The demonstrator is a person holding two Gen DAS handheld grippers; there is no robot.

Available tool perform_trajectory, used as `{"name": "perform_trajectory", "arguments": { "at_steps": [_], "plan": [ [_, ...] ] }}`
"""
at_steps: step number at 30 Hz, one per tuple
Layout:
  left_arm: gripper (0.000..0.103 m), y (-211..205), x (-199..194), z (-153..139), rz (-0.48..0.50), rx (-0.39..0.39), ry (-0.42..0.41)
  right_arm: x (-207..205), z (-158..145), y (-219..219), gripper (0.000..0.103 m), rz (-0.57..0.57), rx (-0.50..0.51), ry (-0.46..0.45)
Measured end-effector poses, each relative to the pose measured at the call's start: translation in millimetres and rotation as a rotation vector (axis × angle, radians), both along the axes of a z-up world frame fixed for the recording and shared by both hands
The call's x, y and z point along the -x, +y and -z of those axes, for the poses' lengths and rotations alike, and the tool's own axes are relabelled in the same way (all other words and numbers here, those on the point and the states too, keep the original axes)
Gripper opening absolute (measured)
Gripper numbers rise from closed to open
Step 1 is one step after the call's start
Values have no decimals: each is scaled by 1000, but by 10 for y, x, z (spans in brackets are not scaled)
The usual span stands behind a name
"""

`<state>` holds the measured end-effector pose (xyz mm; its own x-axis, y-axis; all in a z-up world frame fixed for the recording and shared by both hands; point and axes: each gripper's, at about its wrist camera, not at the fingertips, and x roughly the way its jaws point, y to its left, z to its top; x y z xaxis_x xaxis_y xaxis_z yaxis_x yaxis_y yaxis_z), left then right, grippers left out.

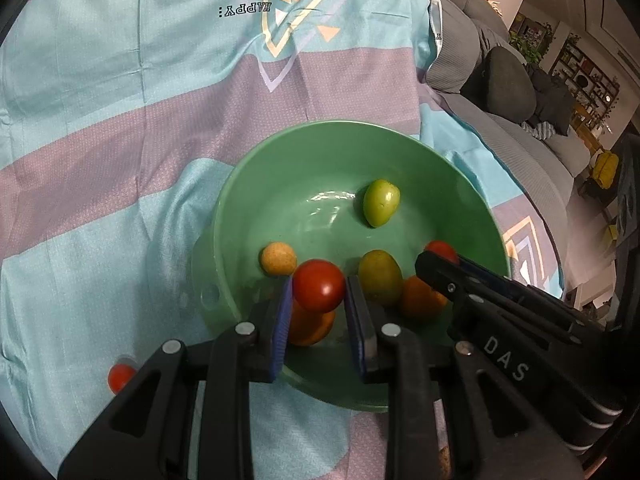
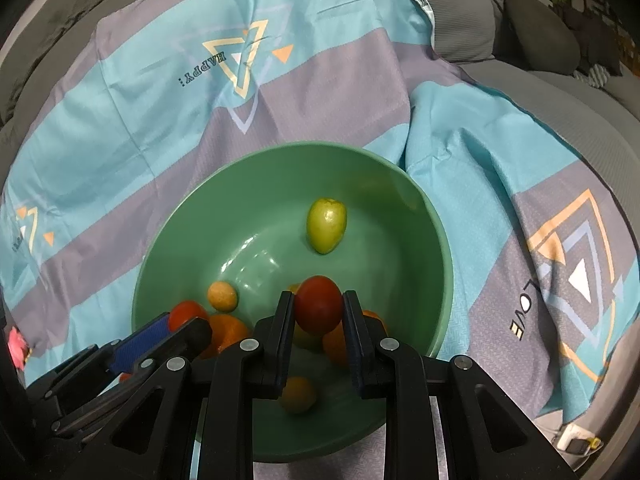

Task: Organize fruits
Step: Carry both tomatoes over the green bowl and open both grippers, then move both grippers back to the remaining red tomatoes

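Jaws: both pairs closed on fruit above the bowl; the left gripper point(image 1: 318, 294) pinches a red tomato point(image 1: 319, 285) between its blue pads, and the right gripper point(image 2: 318, 308) pinches a second red tomato point(image 2: 319, 305).
Cloth: a teal and mauve striped sheet point(image 1: 120, 128) printed "HAPPY" lies under everything, draped over a grey sofa point(image 1: 516, 152).
Bowl: a green bowl point(image 1: 280, 168) sits on the sheet, its rim just below both grippers.
Loose fruit in bowl: a green fruit point(image 1: 381, 202) lies apart near the far wall; a yellow-green fruit point(image 1: 380, 277), orange fruits point(image 1: 422, 300) and a small tan ball point(image 1: 278, 258) cluster near the jaws.
Left wrist view only: a small red tomato point(image 1: 120, 376) on the sheet outside the bowl.
Right wrist view only: a yellow-orange fruit point(image 2: 298, 394) low in the bowl, and the "LOVE" print point(image 2: 524, 312).
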<state>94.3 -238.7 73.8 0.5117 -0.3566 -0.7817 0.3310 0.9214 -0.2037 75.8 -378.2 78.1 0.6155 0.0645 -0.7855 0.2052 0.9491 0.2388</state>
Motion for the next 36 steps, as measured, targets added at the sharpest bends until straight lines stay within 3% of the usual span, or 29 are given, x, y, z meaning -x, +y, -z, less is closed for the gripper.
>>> {"name": "perform_trajectory", "arguments": {
  "at_steps": [13, 18, 21, 25, 31, 36],
  "plan": [
    [27, 8, -11, 14, 2, 12, 4, -2, -1, 3, 26, 0, 0, 0],
    [28, 55, -30, 3, 12, 60, 30, -2, 0, -16, 26, -1, -17, -2],
    [37, 128, -9, -67, 8, 105, 38, 9, -18, -35, 28, -2, -32, -8],
    [61, 312, 71, -264, -21, 154, 19, 69, -116, -40, 48, 14, -22, -39],
    [67, 844, 290, -570, -122, 209, -45, 153, -300, 148, 50, -33, -2, -84],
    [68, 1421, 369, -483, -282, 149, -39, 211, -443, 404, 50, -120, -6, -123]
  ]
}}
